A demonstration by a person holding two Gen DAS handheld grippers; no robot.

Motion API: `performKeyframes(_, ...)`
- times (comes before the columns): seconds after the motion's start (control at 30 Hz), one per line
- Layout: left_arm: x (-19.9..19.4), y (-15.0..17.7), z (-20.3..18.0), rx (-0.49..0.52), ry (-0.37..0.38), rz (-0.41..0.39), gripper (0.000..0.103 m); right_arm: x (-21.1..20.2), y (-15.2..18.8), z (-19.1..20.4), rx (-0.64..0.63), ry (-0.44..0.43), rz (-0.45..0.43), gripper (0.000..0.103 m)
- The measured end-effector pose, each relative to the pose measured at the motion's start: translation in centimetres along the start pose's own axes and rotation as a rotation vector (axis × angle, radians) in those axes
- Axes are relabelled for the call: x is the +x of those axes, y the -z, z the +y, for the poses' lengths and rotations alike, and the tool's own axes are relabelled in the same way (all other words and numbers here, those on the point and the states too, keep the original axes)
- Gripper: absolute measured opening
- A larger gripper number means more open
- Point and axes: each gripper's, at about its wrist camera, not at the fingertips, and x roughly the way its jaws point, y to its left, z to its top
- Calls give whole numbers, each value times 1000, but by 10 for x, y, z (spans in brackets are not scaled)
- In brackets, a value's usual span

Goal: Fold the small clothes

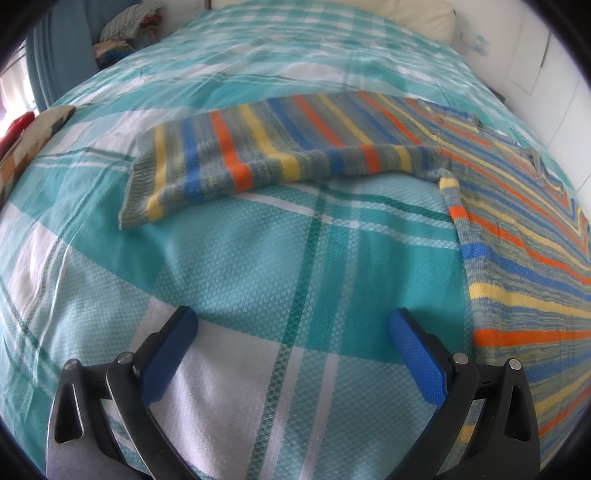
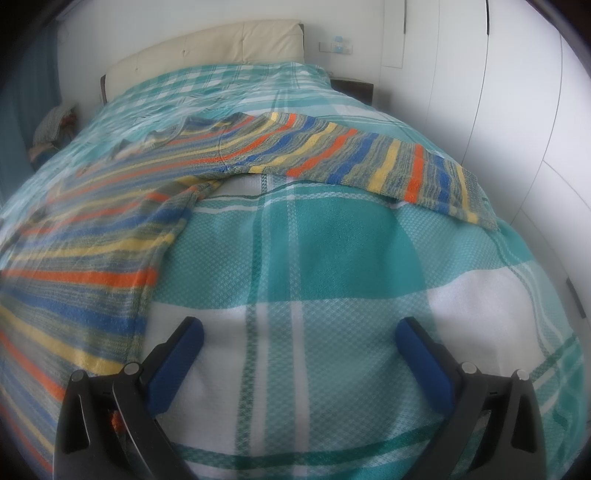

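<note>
A striped knit sweater (image 1: 517,236) in blue, orange, yellow and grey lies flat on the teal plaid bedspread (image 1: 258,258). In the left wrist view its body fills the right side and one sleeve (image 1: 258,155) stretches out to the left. In the right wrist view the sweater's body (image 2: 85,236) is at the left and the other sleeve (image 2: 388,162) reaches right. My left gripper (image 1: 293,325) hovers open over bare bedspread, short of the sleeve. My right gripper (image 2: 299,336) is open too, over the bedspread (image 2: 332,266), with the sweater's hem beside its left finger.
A cream headboard (image 2: 221,44) stands at the far end of the bed. White wardrobe doors (image 2: 498,92) run along the right. A pile of clothes (image 1: 129,26) sits beyond the bed's far left, and a patterned cushion (image 1: 33,133) lies at the left edge.
</note>
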Motion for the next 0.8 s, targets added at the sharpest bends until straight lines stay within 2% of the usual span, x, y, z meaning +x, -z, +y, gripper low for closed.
performKeyframes(0.8,2,-1,-6,50,-24,22,103,0,0,1,-3,0,0,103)
